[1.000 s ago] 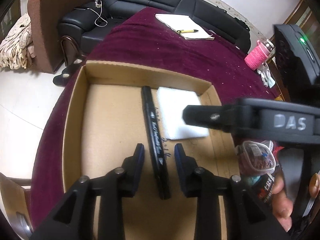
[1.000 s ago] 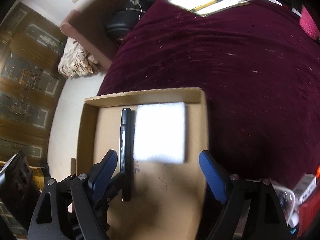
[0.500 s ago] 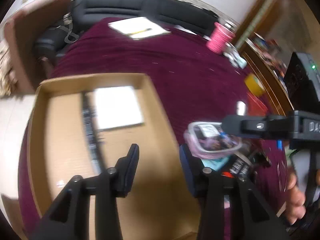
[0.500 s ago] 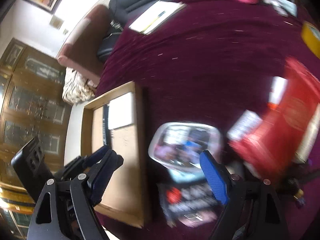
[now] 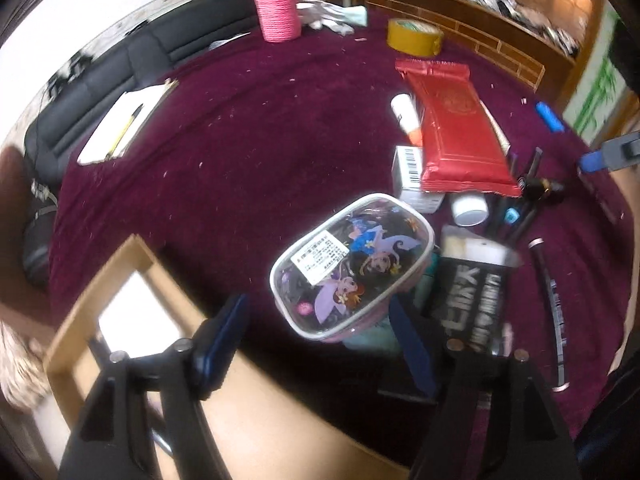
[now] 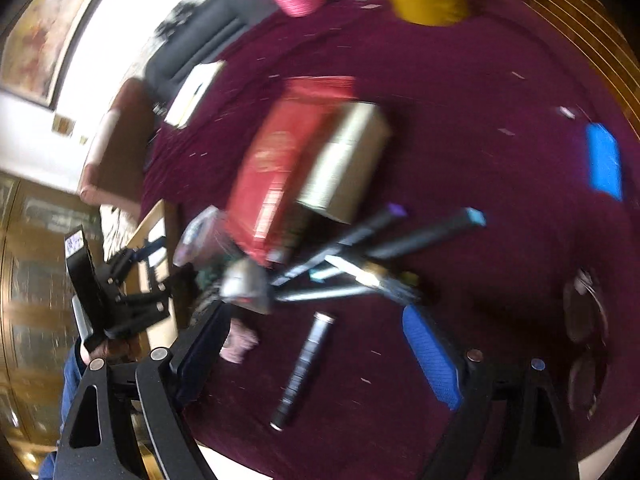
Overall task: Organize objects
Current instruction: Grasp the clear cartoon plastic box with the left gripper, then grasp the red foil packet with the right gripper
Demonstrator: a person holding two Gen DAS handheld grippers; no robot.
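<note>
Objects for sorting lie scattered over the maroon tabletop (image 5: 280, 128), which fills most of both views. In the lower left of the left wrist view we see a corner of the cardboard box (image 5: 132, 248) with a white pad (image 5: 132, 312) lying inside it. Toward the upper right of that view lies a long red packet (image 5: 452, 128), its lower end resting over a small white carton (image 5: 408, 168). At centre we find a clear pouch with cartoon figures (image 5: 352, 264), lying on top of other items just beside a black pack with white lettering (image 5: 476, 304). Farther up stand a pink cup (image 5: 278, 12) and a yellow tape roll (image 5: 414, 36); a notepad (image 5: 120, 124) sits at the upper left.

Our left gripper (image 5: 320, 336) hangs just below the pouch; its jaws are opening and nothing sits between them. Our right gripper (image 6: 320, 344) stands wide open above the cloth, with a black marker (image 6: 304, 368) lying on the tabletop in the gap, apart from both fingers. A loose cluster of pens (image 6: 380, 248) lies just above it, though blur hides their details.
</note>
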